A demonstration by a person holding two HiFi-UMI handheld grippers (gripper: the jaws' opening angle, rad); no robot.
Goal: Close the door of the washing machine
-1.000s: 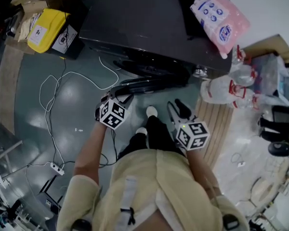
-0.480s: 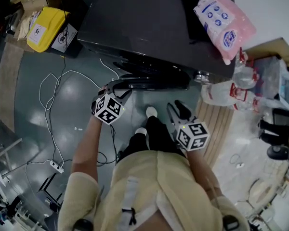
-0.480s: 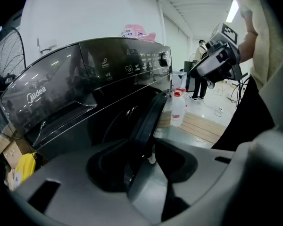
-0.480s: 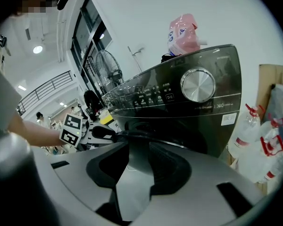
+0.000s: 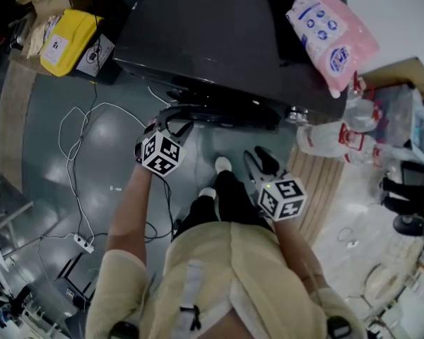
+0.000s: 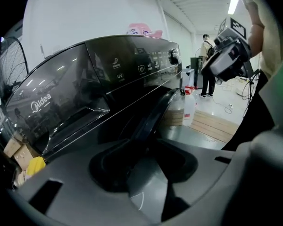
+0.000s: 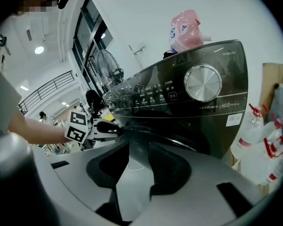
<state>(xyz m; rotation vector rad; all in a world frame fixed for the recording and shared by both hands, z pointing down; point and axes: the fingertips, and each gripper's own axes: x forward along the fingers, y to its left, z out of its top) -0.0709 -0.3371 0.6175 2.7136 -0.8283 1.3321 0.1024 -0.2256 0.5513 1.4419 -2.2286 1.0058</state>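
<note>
The dark washing machine (image 5: 219, 34) stands at the top of the head view, and its round door (image 5: 212, 115) hangs a little ajar against its front. My left gripper (image 5: 171, 124) is at the door's left edge with its jaws apart. In the left gripper view the door's rim (image 6: 153, 114) runs straight ahead of the open left gripper (image 6: 144, 154). My right gripper (image 5: 261, 162) hovers open and empty, lower right of the door. From the right gripper view, the right gripper (image 7: 139, 159) faces the door (image 7: 170, 135), and the left gripper (image 7: 101, 127) touches the rim.
A pink pack (image 5: 332, 37) lies on the machine's top. Plastic bottles (image 5: 332, 136) and a wooden board (image 5: 318, 182) sit to the right. A white cable (image 5: 78, 147), a power strip (image 5: 83, 247) and a yellow box (image 5: 63, 41) are on the floor at left. The person's feet (image 5: 222, 164) stand before the door.
My left gripper has moved toward the machine, and the door has swung with it closer to the front. The right gripper has stayed in place.
</note>
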